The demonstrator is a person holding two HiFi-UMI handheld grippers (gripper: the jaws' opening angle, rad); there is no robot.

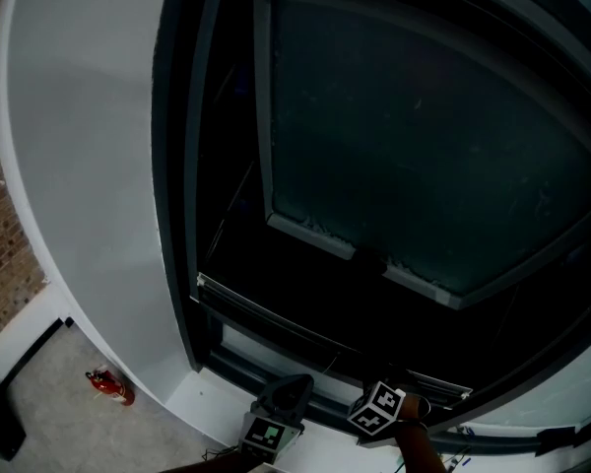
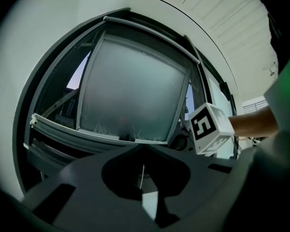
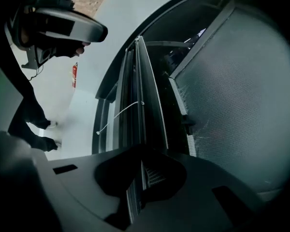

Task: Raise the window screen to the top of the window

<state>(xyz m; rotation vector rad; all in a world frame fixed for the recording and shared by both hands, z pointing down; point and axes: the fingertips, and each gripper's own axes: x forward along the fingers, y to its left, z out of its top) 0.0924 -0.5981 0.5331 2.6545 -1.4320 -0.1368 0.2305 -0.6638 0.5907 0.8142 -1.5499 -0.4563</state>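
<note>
Right gripper view showed the right gripper [image 3: 138,175] clamped on the window screen [image 3: 154,175] by its slim grey rail [image 3: 141,105]. The jaws were pinched onto the rail, with a patch of mesh just beside it. A thin white cord [image 3: 118,115] hung off the rail higher in the frame. To the right of the rail, apart from it, stood a framed, hazy panel [image 3: 241,95].

The left gripper [image 2: 143,170] held nothing; its jaws were drawn together with only a sliver of light between them. It sat just left of the right one at the bottom centre of the head view.

In the head view the rail lay low in the opening, running from centre left to lower right just above the white sill [image 1: 212,402]. The screen therefore sat near the bottom of the window. The dark window frame [image 1: 177,166] rose around it.

Left of the frame spread a plain white wall [image 1: 89,166], edged by a strip of brick [image 1: 0,235] at the far left. At lower left the pale floor [image 1: 49,382] carried a small red fire extinguisher [image 1: 108,386] near the wall's foot.
</note>
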